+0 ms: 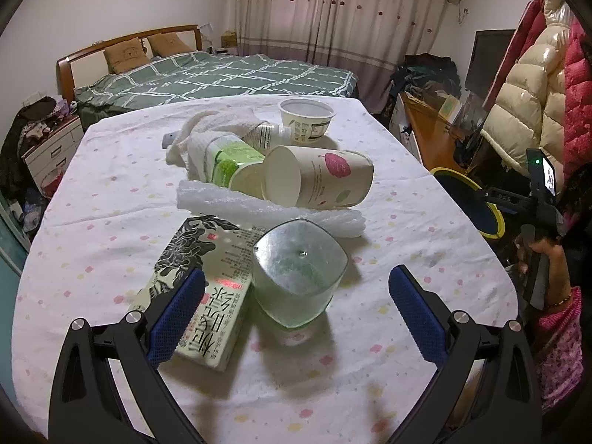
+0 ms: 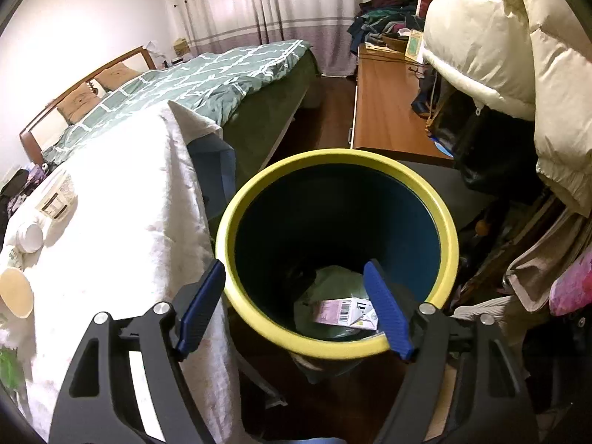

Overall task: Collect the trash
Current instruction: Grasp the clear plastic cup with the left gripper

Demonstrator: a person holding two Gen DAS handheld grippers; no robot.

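Note:
My left gripper (image 1: 296, 281) is open over the table, its jaws on either side of a clear plastic cup (image 1: 299, 273) lying on the cloth, not touching it. A green tea carton (image 1: 201, 288) lies under the left finger. Behind them lie white foam wrap (image 1: 266, 209), a tipped paper cup (image 1: 322, 179), a green-labelled bottle (image 1: 229, 162), a white cloth (image 1: 196, 133) and a white tub (image 1: 306, 118). My right gripper (image 2: 296, 303) is open and empty above the yellow-rimmed blue bin (image 2: 447, 229), which holds a pink-white box (image 2: 340, 310) and a green bag (image 2: 333, 285).
The table (image 1: 111, 199) has a white flowered cloth, also in the right wrist view (image 2: 122, 229). The bin also shows at the table's right edge (image 1: 495, 218). A bed (image 1: 222, 77) stands behind, a wooden desk (image 2: 384, 111) and hanging coats (image 2: 499, 48) at right.

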